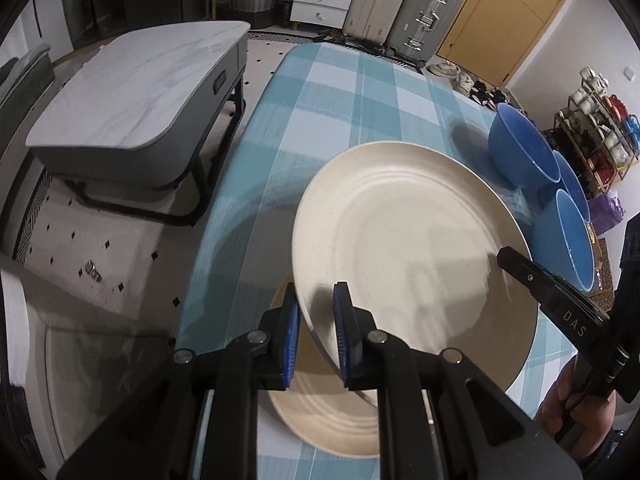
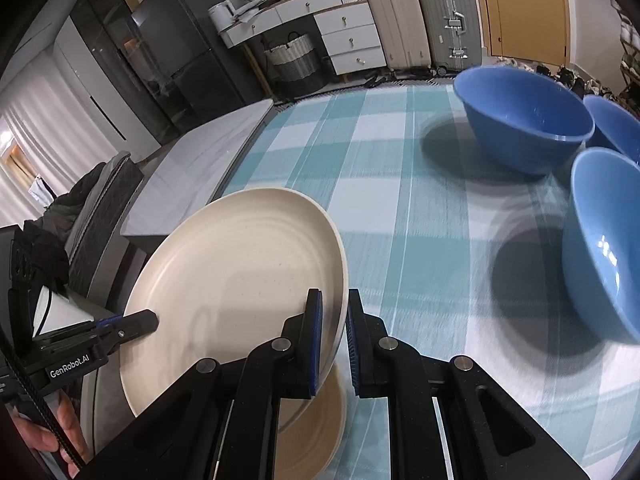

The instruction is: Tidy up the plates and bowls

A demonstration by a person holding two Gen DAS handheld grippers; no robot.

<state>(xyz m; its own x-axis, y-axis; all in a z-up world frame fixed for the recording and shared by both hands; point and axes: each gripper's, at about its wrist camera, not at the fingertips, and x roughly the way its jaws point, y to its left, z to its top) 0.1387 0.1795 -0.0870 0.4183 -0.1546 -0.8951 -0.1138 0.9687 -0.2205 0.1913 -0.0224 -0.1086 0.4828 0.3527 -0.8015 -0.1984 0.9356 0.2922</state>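
Observation:
A cream plate (image 1: 408,240) is held up in the air, tilted, by both grippers. My left gripper (image 1: 318,336) is shut on its near-left rim; my right gripper (image 2: 334,340) is shut on its opposite rim, and shows in the left wrist view (image 1: 516,262). The same plate shows in the right wrist view (image 2: 236,280), with the left gripper (image 2: 144,322) at its far edge. A second cream plate (image 1: 332,416) lies on the checked tablecloth below, also seen in the right wrist view (image 2: 316,436). Three blue bowls (image 2: 524,120) (image 2: 608,240) (image 2: 616,120) stand upright to the right.
The table (image 2: 400,200) has a teal and white checked cloth. A grey marble coffee table (image 1: 136,92) stands to the left beyond the edge. Suitcases (image 2: 424,20), drawers and a basket line the far wall. A shelf rack (image 1: 596,136) stands at the right.

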